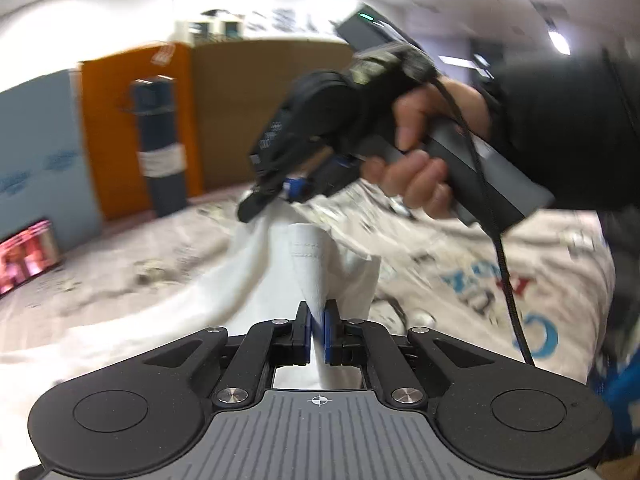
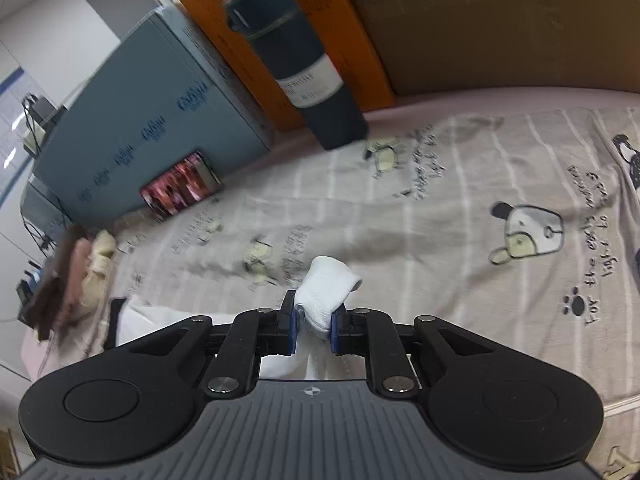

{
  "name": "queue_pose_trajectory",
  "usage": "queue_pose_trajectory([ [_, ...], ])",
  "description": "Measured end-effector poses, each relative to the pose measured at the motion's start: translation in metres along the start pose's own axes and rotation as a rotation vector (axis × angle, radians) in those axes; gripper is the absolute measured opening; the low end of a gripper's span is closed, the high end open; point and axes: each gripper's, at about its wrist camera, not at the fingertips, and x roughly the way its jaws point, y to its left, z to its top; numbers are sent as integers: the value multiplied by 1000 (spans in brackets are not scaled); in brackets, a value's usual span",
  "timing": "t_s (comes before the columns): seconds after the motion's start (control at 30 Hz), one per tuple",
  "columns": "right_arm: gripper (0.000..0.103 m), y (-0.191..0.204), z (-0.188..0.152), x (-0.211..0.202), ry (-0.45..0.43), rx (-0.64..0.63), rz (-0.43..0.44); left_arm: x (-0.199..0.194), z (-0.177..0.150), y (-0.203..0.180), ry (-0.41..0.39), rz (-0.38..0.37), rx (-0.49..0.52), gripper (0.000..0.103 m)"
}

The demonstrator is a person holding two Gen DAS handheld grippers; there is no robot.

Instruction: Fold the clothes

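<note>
A white garment [image 1: 256, 280] hangs in the air between both grippers above the printed bedsheet [image 2: 460, 208]. My left gripper [image 1: 318, 312] is shut on a stitched hem of the white garment. My right gripper [image 2: 314, 312] is shut on a bunched white edge [image 2: 326, 286] of the same garment. In the left wrist view the right gripper [image 1: 276, 192] shows ahead, held by a hand, pinching the cloth's far end. The rest of the garment drapes down to the lower left [image 2: 152, 316].
A dark blue bottle [image 2: 296, 60] stands at the bed's far edge against an orange box [image 2: 212, 4] and a blue box [image 2: 140, 120]. A lit phone [image 2: 180, 186] leans on the blue box. A pile of pink and cream clothes [image 2: 80, 272] lies at left.
</note>
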Motion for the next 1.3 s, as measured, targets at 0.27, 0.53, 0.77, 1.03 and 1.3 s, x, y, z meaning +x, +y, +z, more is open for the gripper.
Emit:
queue_pose_trajectory([
  [0.27,13,88,19,10,-15,13,77,-74,4,49,-158,134,-126,4],
  [0.53,13,186,25,66,32,-24,133,-140,-17,100,-222,313,-245,4],
  [0.77,13,268,1,147,121,-117,73,-169,-63,146,-167,440,-384,4],
  [1.03,13,307,-39,233,232,-183,-105,-168,-120,192,-4,368,-583,5],
  [1.3,65,316,-31,223,188,-140,24,-192,-133,202,33,408,-613,52],
])
